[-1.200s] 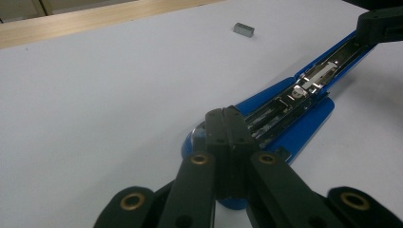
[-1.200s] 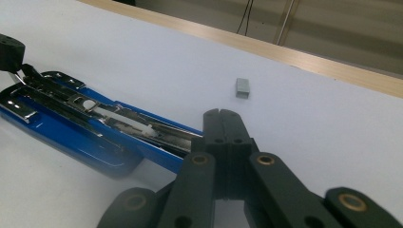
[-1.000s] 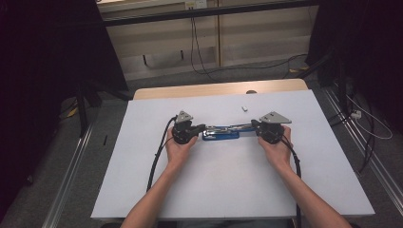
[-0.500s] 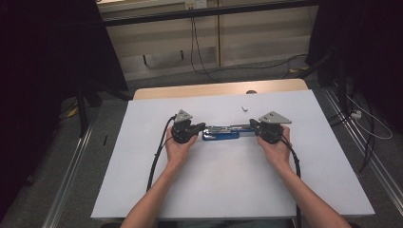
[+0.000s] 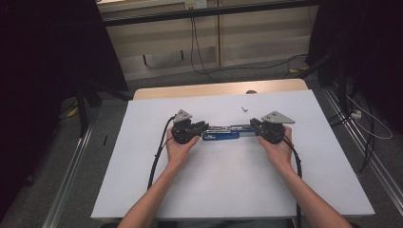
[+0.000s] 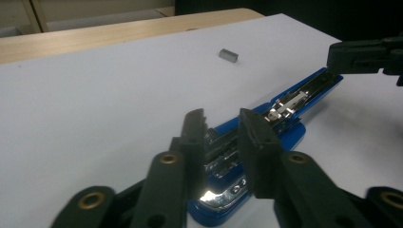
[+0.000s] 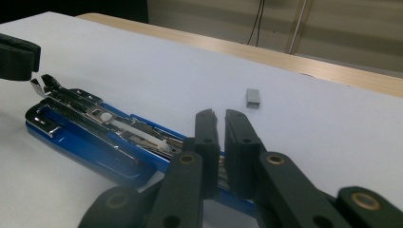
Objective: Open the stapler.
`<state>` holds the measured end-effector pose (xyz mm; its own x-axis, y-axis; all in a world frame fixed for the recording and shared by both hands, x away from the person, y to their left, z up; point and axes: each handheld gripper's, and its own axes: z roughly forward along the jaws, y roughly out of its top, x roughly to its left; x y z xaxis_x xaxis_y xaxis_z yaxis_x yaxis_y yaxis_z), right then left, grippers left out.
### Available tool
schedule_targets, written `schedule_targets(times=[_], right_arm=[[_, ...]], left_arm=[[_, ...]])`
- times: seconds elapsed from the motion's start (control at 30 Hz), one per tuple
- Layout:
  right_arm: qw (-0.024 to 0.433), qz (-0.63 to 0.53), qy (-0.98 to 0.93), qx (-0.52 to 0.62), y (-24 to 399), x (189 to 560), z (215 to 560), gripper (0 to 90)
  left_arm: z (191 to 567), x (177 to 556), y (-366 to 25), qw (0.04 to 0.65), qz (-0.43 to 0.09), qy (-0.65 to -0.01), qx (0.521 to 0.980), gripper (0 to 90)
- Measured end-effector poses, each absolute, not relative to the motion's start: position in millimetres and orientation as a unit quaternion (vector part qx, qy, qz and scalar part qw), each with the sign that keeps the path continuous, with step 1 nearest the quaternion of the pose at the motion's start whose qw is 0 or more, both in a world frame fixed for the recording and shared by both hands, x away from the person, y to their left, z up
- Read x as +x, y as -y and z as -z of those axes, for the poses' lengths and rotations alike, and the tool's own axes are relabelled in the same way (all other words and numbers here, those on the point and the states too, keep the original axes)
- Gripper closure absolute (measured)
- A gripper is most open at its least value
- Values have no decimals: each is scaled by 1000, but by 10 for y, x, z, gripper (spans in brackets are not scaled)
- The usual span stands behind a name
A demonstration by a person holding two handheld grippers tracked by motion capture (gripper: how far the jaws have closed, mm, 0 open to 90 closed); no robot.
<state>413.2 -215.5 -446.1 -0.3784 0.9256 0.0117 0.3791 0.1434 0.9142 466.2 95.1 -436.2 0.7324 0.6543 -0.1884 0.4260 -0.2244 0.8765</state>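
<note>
While both tools meet the blue stapler (image 5: 220, 135) lying open on the desk (image 5: 223, 190):
Left tool (image 6: 222, 124): jaws just opening, narrow gap astride the stapler's end.
Right tool (image 7: 219, 124): nearly closed at the opposite end.
Staple block (image 7: 253, 97): loose, well apart.

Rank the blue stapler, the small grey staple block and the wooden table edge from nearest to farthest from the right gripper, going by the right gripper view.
1. Blue stapler: at the right gripper fingers, stretching left.
2. Small grey staple block: on the white sheet, ahead and slightly right.
3. Wooden table edge: beyond the sheet, at the back.
</note>
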Motion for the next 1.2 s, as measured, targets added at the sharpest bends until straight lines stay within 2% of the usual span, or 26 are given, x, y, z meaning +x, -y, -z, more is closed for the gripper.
schedule_targets(times=[0.13, 0.3, 0.43, 0.53, 0.63, 0.8, 0.93, 1.2], right_arm=[[299, -459, -691, 472, 2162, 4129, 4450, 773], [294, -464, -686, 477, 2169, 4122, 4431, 614], [289, -468, -683, 482, 2176, 4124, 4426, 401], [293, -471, -679, 482, 2160, 4117, 4417, 282], [298, -473, -676, 480, 2148, 4118, 4412, 205], [291, -477, -676, 481, 2136, 4111, 4419, 94], [295, -479, -675, 478, 2149, 4099, 4408, 84], [300, -477, -674, 478, 2169, 4063, 4380, 65]], left_arm=[[4321, 4633, -972, 520, -115, -348, 771, 575], [4328, 4619, -991, 517, -122, -350, 772, 424], [4330, 4617, -984, 511, -127, -362, 769, 255], [4346, 4625, -987, 503, -127, -364, 773, 182], [4341, 4629, -1003, 494, -135, -371, 775, 78], [4281, 4589, -1088, 498, -140, -373, 770, 36], [4213, 4519, -1183, 525, -134, -356, 761, 36], [4220, 4407, -1251, 513, -148, -345, 772, 37]])
